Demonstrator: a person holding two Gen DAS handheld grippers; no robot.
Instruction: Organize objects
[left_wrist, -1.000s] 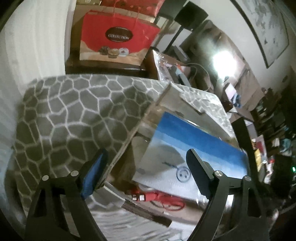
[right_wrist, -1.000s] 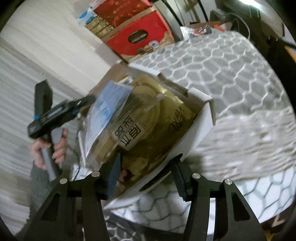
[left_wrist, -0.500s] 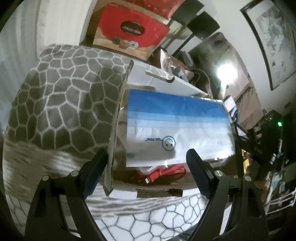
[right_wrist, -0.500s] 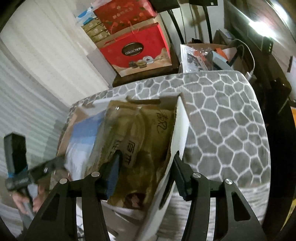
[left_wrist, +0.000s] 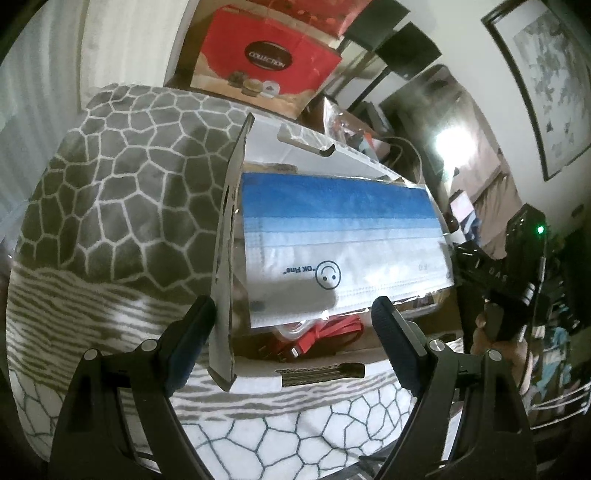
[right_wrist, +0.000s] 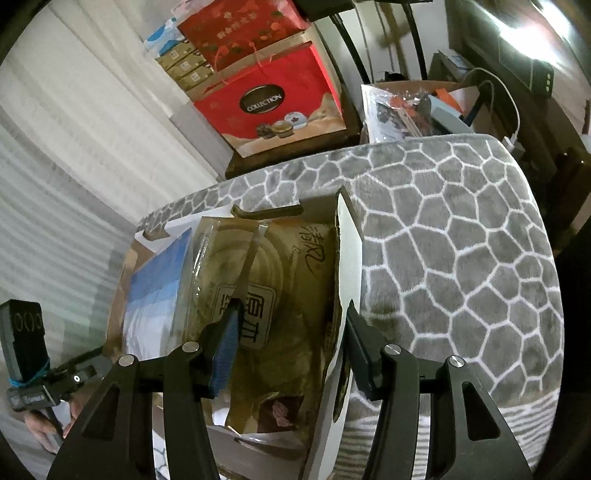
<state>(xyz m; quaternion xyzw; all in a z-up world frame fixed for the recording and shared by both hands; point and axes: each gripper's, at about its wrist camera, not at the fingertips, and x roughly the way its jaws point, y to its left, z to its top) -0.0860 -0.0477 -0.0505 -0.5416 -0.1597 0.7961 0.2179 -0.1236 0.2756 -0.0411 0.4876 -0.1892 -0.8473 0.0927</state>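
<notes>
An open white cardboard box (left_wrist: 229, 229) sits on a grey honeycomb blanket (left_wrist: 122, 192). In it lie a blue and white mask pack (left_wrist: 340, 243), a red cable (left_wrist: 325, 332) and a gold foil bag (right_wrist: 280, 295). My left gripper (left_wrist: 295, 332) is open, its fingers either side of the box's left wall and front edge. My right gripper (right_wrist: 291, 350) is open, its fingers astride the box's right wall (right_wrist: 347, 266), one finger inside over the gold bag. The box (right_wrist: 332, 406) appears upright.
A red gift bag (left_wrist: 266, 70) and stacked boxes (right_wrist: 184, 62) stand behind the blanket. A cluttered carton with cables (right_wrist: 424, 107) is at the back right. The blanket (right_wrist: 461, 258) spreads to the right of the box. White blinds (right_wrist: 74, 129) fill the left.
The box was tilted a second ago and now sits level on the blanket. Both grippers shifted around it and stay open.
</notes>
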